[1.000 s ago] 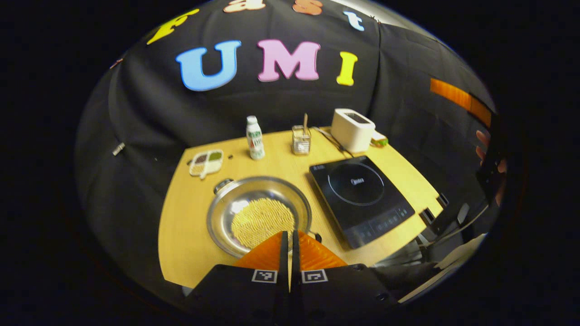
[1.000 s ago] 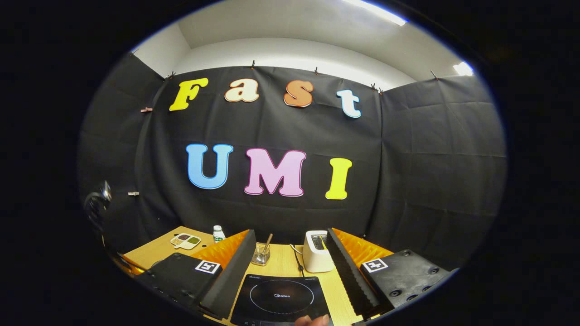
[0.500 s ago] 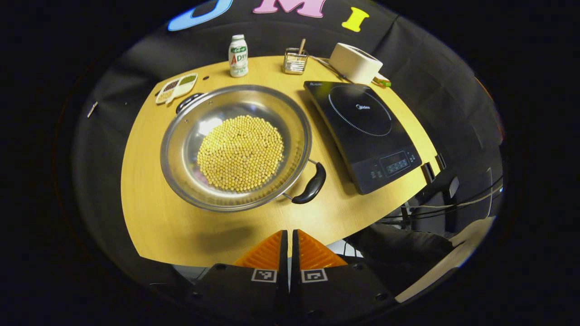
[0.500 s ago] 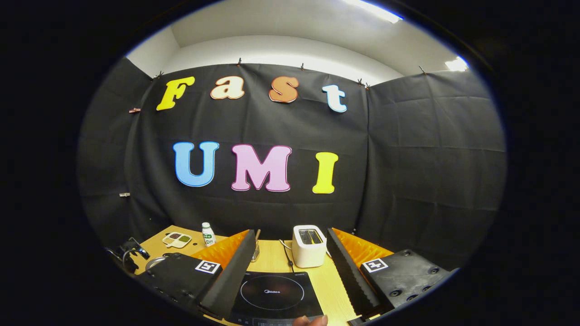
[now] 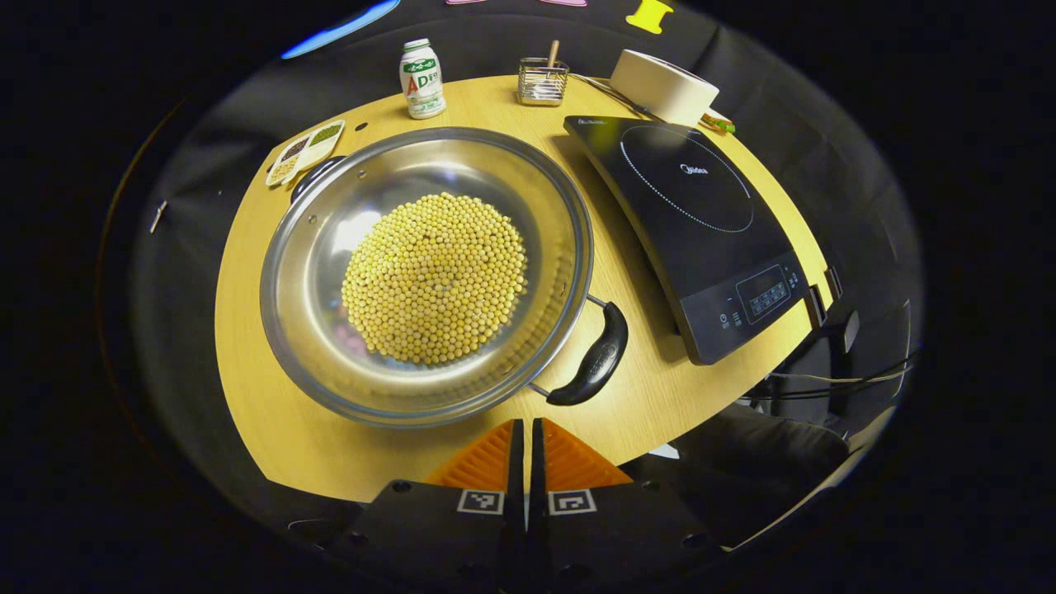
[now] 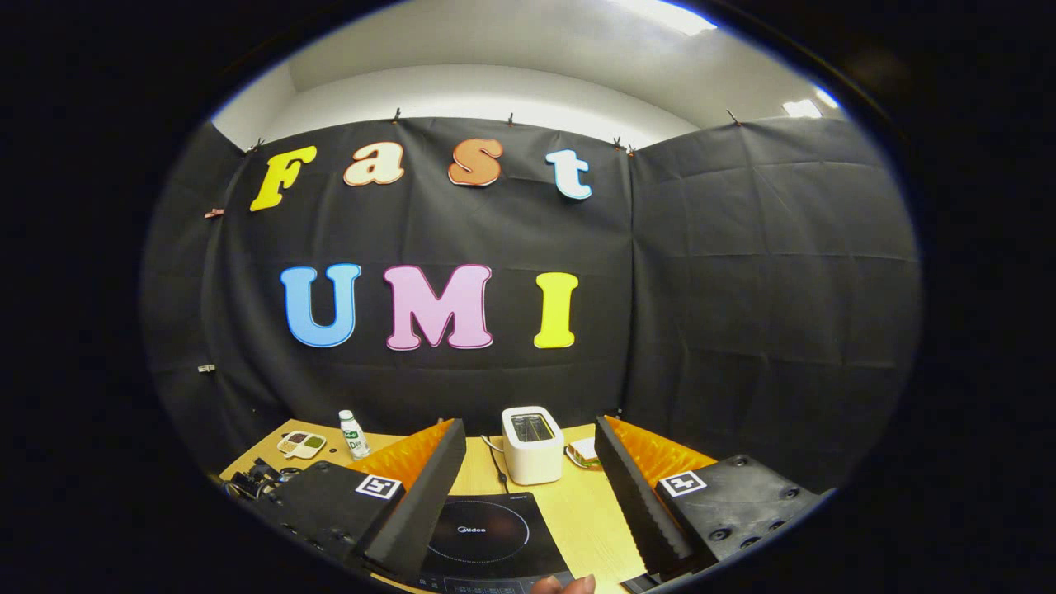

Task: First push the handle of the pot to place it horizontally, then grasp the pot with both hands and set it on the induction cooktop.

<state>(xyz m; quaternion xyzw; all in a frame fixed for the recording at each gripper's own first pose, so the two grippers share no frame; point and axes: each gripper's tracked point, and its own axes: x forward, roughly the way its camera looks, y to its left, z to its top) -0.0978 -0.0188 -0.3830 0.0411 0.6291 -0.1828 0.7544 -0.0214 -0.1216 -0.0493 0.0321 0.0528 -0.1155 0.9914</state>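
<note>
In the left gripper view a wide steel pot (image 5: 330, 247) full of yellow beans (image 5: 435, 276) sits on the wooden table (image 5: 272, 429). Its near black handle (image 5: 596, 359) points toward the front right; a second black handle (image 5: 307, 175) shows at the far left rim. The black induction cooktop (image 5: 701, 223) lies to the pot's right. My left gripper (image 5: 525, 429) is shut and hovers just in front of the pot, left of the near handle. In the right gripper view my right gripper (image 6: 528, 487) stands open above the induction cooktop (image 6: 487, 540).
At the table's far edge stand a small bottle (image 5: 421, 68), a glass holder with a stick (image 5: 543, 80), a white toaster (image 5: 664, 85) and a divided snack dish (image 5: 304, 153). Cables hang off the right front corner (image 5: 825, 384). A fingertip (image 6: 565, 584) shows at the right gripper view's bottom.
My left gripper has tilted down and moved closer to the pot, which looks larger. The right gripper view has drifted, with the toaster shifting left between its fingers.
</note>
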